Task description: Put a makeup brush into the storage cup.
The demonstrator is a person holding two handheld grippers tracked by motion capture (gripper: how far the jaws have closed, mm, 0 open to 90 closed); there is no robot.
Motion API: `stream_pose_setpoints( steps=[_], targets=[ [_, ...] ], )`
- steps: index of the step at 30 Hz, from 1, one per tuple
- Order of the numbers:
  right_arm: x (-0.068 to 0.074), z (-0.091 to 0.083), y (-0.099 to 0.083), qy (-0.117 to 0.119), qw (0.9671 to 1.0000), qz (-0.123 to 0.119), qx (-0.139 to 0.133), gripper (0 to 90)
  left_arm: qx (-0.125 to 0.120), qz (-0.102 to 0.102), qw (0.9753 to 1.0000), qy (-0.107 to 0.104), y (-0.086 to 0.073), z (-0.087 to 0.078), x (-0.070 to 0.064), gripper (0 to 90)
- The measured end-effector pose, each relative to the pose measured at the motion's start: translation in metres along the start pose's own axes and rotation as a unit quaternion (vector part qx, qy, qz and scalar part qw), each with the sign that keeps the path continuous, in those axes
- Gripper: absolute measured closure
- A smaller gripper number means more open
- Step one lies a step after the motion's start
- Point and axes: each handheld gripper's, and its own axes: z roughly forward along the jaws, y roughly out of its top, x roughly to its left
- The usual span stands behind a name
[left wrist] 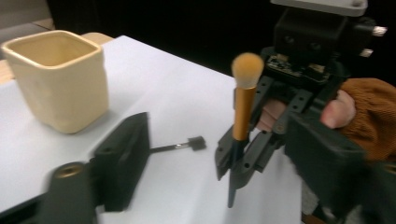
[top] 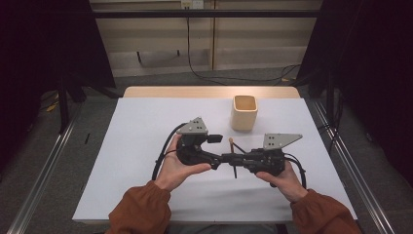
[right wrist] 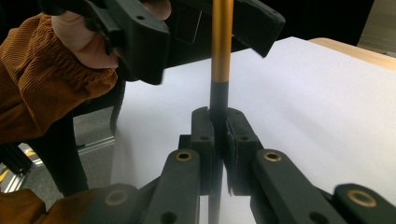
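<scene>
Makeup brush (left wrist: 242, 112): orange bristles, gold ferrule, dark handle; upright above table.

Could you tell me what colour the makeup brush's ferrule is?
Metallic gold-orange on the makeup brush, above a black handle; the left gripper view shows it best.

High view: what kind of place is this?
Probably a lab recording station, not a home: a white-topped table ringed by dark curtains, metal rails along the floor and loose cables behind. On it, a beige cup; the right claw grips a makeup brush.
</scene>
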Motion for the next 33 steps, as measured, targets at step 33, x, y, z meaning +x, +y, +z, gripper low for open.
stream_pose_setpoints(
  steps=[33],
  targets=[
    [-0.006,-0.014,-0.003,-0.028,0.9995,0.007,-0.007,83.5,-0.069,-0.026,0.9907,0.114,-0.047,-0.065,0.019,3.2]
  ],
)
